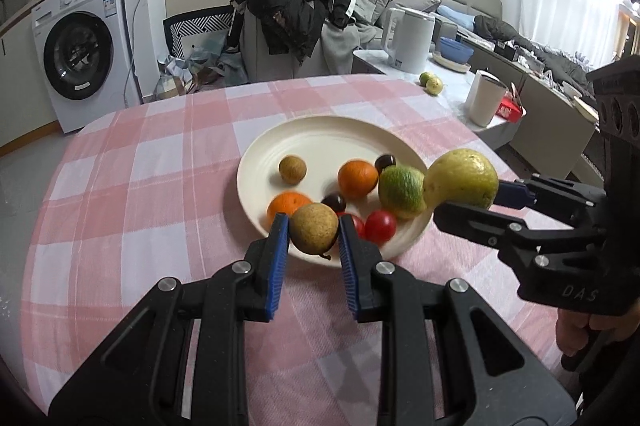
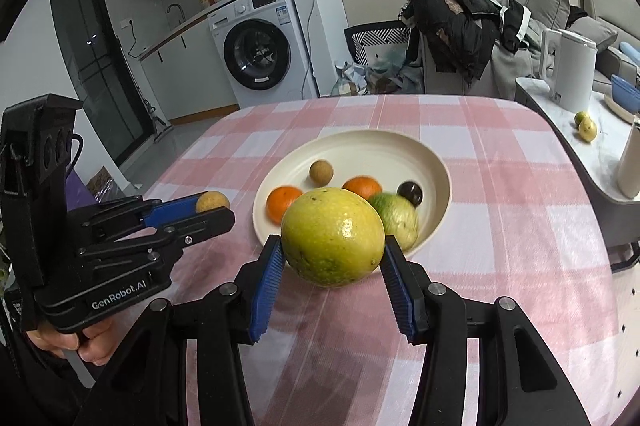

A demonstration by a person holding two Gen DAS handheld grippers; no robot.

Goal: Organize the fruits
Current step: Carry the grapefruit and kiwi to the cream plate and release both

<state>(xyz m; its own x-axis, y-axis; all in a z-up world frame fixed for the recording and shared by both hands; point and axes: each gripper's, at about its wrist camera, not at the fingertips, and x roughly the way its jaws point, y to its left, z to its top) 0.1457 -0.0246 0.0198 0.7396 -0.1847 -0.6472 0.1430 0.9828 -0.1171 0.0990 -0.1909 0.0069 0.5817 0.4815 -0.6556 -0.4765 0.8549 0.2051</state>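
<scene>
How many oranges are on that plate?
2. One orange sits at the near left of the plate, partly behind the left gripper; the other orange sits near the middle. More could be hidden.

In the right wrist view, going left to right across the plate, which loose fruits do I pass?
Orange on the left → small tan round fruit → second orange → dark round fruit. The green fruit is left out, since the big yellow fruit held in the right hand-held gripper overlaps it.
</scene>
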